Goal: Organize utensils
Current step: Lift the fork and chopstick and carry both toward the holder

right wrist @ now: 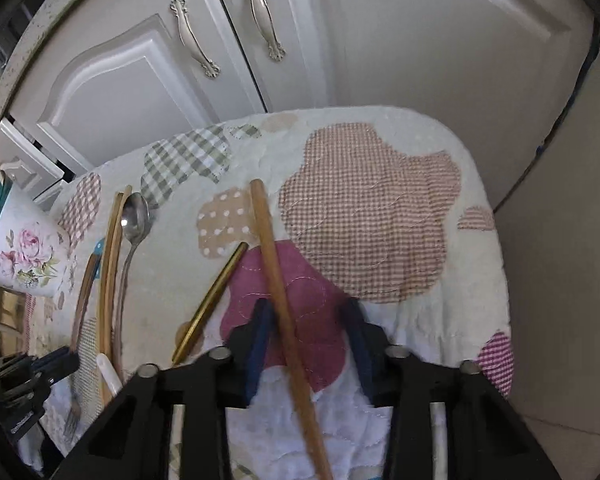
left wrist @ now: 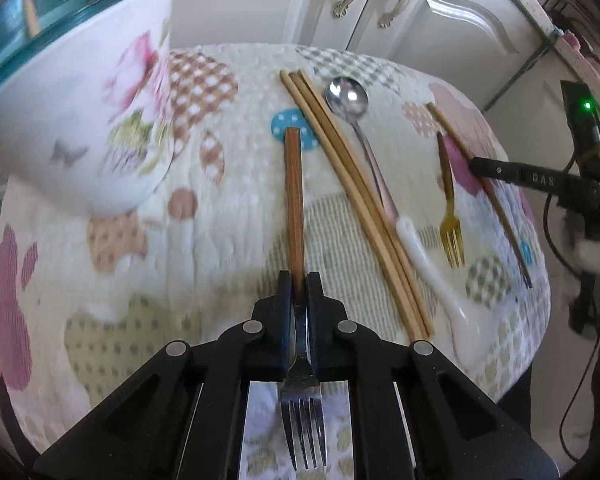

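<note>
My left gripper (left wrist: 299, 280) is shut on a fork with a wooden handle (left wrist: 294, 200); its steel tines point back toward the camera. My right gripper (right wrist: 307, 304) stands open astride a single wooden chopstick (right wrist: 278, 280), which lies on the cloth close to the left finger (right wrist: 260, 340). Between the two grippers lie a pair of chopsticks (left wrist: 340, 184), a metal spoon (left wrist: 347, 96), a white ceramic spoon (left wrist: 432, 272) and a small gold fork (left wrist: 450, 216). A floral cup (left wrist: 80, 120) with a teal rim stands at the left, sticks rising from it.
The utensils lie on a quilted patchwork cloth (right wrist: 380, 208) over a small table. White cabinet doors (right wrist: 420, 60) stand just behind its far edge. The cloth falls away at the right edge (right wrist: 496, 280). A black cable hangs beside the right hand (left wrist: 572, 380).
</note>
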### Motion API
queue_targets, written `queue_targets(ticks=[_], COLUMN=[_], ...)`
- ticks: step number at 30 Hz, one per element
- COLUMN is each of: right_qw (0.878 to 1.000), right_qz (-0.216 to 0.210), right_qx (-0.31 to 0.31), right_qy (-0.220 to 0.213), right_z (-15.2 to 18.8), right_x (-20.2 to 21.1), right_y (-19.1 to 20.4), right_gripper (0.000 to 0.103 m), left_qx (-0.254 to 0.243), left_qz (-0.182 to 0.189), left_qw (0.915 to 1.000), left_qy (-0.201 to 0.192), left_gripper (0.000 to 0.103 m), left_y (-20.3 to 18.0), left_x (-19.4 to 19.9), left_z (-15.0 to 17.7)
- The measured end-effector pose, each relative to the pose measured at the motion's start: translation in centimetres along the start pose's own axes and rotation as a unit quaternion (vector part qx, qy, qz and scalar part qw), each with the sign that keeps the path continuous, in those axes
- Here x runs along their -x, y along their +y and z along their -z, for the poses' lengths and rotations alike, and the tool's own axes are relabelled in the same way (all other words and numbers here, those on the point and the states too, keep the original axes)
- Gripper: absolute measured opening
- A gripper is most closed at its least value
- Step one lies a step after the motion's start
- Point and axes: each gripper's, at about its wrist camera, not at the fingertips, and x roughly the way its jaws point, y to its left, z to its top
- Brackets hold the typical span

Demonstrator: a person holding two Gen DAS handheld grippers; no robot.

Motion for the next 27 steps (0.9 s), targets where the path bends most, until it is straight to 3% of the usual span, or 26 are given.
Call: queue_targets(ticks=[1,8,11,14,20,24,25,27], right_qw=[1.000,0.995,0.995,0.997,0.997,0.997,0.997,0.997], right_qz=[-0.012,-0.082,-0.076,-0.058,-0.036,-0.015,-0.013,-0.023], right_qx=[-0.003,0.003,0.012,0.024,0.047,0.065,0.068,0.062], right_qy=[0.007,0.063,0.062,0.042,0.042,0.038,0.038,0.038], right_z=[0.1,5.2,5.4,3.8,1.2,0.2,-0.1,-0.4], right_x=[0.2,1.6,2.0,2.1,0.6,-0.7,-0.8,-0.8], right_y=[0.0,0.7,1.4,2.1,4.1,4.7,4.8,4.6], right_gripper=[0.007,0.007,0.009,0.027,0.027,0.009,0.008,0.008], left_qx=[0.001,-0.015,-0.026,-0.014,-0.017,-0.041,-0.045,-0.046], left_qz=[0.001,0.002,-0.005,-0.008,-0.029,-0.062,-0.062,-0.043], left_qw=[1.0000,0.9998,0.9996,0.9999,0.9994,0.9972,0.9971,0.9980], left_qy=[0.002,0.012,0.012,0.005,-0.006,-0.001,0.004,0.004], left_gripper=[0.006,0.006,0.007,0.014,0.020,0.020,0.019,0.009], left_y=[0.0,-0.1,-0.3,-0.1,-0.6,-1.3,-1.3,-1.0], left_x=[0.2,0.9,0.6,0.5,-0.9,-2.5,-2.7,-2.6], left_z=[0.3,1.6,0.8,-0.6,-3.8,-5.2,-5.3,-5.5])
